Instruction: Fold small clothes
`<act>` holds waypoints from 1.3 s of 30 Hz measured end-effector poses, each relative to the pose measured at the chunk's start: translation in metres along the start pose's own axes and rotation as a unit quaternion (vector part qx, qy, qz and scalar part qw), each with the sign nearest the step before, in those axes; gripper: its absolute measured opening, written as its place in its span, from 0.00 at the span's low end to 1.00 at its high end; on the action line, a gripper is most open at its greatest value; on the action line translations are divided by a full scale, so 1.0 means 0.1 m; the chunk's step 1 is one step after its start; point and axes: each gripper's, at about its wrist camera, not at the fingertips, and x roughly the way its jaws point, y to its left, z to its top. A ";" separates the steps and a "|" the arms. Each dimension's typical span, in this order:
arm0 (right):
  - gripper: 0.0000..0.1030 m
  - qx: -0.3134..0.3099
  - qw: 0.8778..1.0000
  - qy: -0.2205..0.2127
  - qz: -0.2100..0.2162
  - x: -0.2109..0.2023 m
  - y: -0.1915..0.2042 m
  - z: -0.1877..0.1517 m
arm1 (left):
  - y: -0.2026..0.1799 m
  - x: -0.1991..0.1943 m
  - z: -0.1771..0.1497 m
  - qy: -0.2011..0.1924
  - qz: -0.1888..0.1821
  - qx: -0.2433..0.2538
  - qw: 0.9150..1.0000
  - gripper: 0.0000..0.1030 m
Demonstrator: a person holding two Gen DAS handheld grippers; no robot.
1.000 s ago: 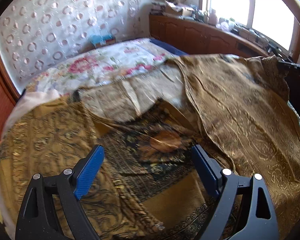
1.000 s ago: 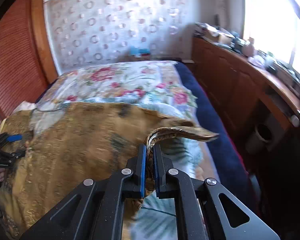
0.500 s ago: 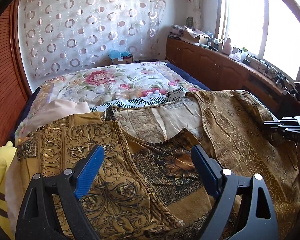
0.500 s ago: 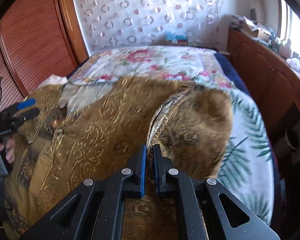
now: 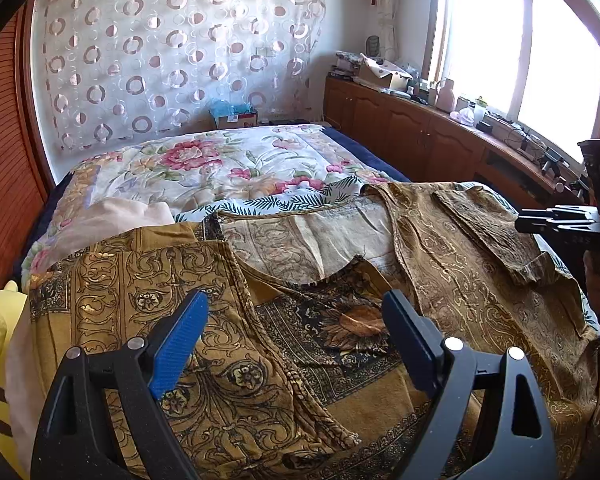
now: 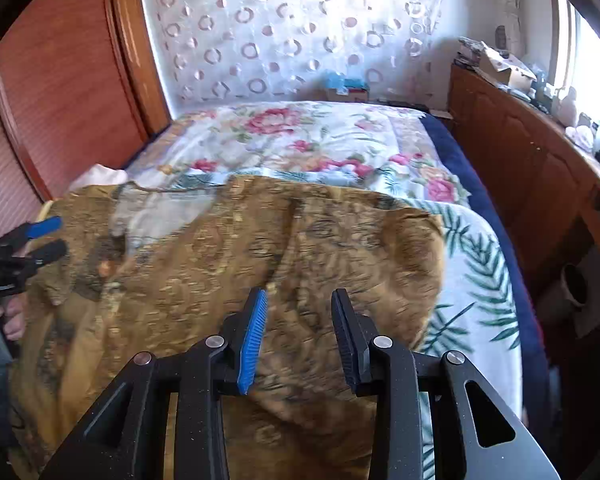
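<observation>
Indoors, golden patterned garment [image 5: 452, 280] spread on floral bed [image 5: 220, 168], wooden cabinets [image 5: 400, 132] alongside

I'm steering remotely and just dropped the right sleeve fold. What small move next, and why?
Probably draw the right gripper back clear of the gold patterned top: its jaws have just been opening, nothing sits between them, and the right side already lies folded inward. The left gripper hangs open over the unfolded left side, likely the next fold.
</observation>
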 end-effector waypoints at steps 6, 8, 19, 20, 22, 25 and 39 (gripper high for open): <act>0.34 0.011 1.000 0.013 -0.012 0.07 -0.04 -0.02 | 0.00 0.02 0.00 0.003 0.004 0.000 1.000 0.87; 0.34 0.008 1.000 0.022 -0.005 0.12 0.02 -0.05 | 0.00 0.03 -0.01 0.004 0.005 0.001 1.000 0.87; 0.35 0.005 0.999 0.041 0.017 0.32 0.19 -0.21 | 0.12 -0.04 0.03 -0.001 0.020 -0.013 1.000 0.87; 0.35 0.002 0.999 0.041 0.017 0.34 0.19 -0.22 | 0.16 -0.07 0.05 -0.003 0.025 -0.016 1.000 0.87; 0.35 -0.002 0.999 0.035 0.020 0.33 0.17 -0.22 | 0.25 -0.13 0.09 -0.007 0.031 -0.026 0.999 0.87; 0.45 -0.003 1.000 0.022 0.010 0.28 0.06 -0.17 | 0.41 -0.23 0.12 -0.013 0.037 -0.043 0.998 0.87; 0.58 -0.009 0.999 0.004 -0.040 0.45 -0.40 0.11 | 1.17 -0.23 0.09 0.018 0.106 -0.091 0.990 0.80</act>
